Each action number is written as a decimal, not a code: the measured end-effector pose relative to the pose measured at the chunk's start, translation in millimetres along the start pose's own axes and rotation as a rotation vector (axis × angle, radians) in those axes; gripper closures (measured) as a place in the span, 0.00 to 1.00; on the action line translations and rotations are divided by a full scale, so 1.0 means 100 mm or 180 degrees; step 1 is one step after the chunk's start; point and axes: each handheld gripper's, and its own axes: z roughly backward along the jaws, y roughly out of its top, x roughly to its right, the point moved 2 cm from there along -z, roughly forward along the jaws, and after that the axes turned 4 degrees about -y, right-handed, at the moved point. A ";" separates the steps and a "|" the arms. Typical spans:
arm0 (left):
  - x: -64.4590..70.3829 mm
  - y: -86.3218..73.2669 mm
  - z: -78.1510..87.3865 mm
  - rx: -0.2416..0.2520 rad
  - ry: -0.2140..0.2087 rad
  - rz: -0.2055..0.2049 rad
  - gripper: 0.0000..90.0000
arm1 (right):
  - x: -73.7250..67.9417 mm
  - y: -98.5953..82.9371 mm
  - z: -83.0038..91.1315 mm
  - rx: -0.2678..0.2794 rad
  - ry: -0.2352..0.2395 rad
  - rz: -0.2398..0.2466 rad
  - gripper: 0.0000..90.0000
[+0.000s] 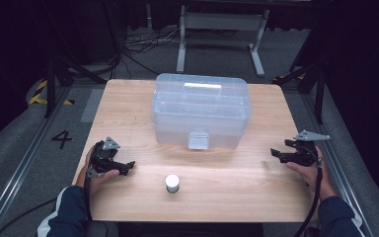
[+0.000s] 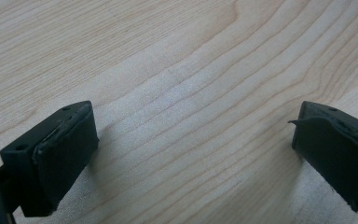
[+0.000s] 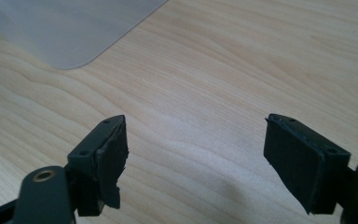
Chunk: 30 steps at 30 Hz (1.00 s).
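Note:
A clear plastic storage box (image 1: 201,109) with a handle on its lid and a front latch stands closed at the middle of the wooden table (image 1: 128,113). In front of it a small white cylinder (image 1: 172,183) stands upright. My left gripper (image 1: 127,167) rests low at the table's left, open, with bare wood between its jaws (image 2: 191,140). At the table's right my right gripper (image 1: 275,154) is open too, nothing between its jaws (image 3: 193,140). A corner of the box (image 3: 70,28) lies ahead of it.
Both grippers point inward toward the table's middle. Beyond the table's far edge are a grey floor, cables and a metal stand (image 1: 222,29). A floor mark "4" (image 1: 61,139) sits to the left.

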 end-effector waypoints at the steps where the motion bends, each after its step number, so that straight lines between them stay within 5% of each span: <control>1: 0.00 0.00 0.00 0.0000 0.0000 0.0000 0.00 | 0.00 0.00 0.00 0.0000 0.0000 0.0000 0.25; 17: 0.00 0.00 0.00 0.0001 0.0001 0.0003 0.00 | -0.07 0.31 0.17 0.0221 -0.0019 0.0173 0.30; 30: 0.00 0.00 0.00 0.0004 0.0002 0.0009 0.00 | -0.12 0.73 0.28 0.0452 0.0008 0.0288 0.29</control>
